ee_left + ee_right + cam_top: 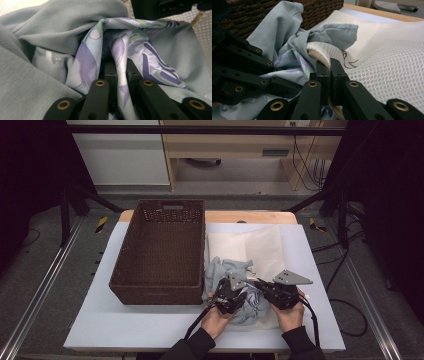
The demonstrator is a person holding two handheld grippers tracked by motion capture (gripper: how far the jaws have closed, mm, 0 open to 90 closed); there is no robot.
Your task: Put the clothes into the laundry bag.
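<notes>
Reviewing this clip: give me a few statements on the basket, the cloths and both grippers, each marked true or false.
1. The wicker basket holds folded laundry. False: it is empty.
2. The right gripper pinches the edge of the white mesh cloth. True.
3. The left gripper has the floral fabric between its fingers. True.
4. The blue-grey garment lies left of the basket. False: it is bunched to the basket's right.
5. Both hands are beside each other at the table's near edge. True.
</notes>
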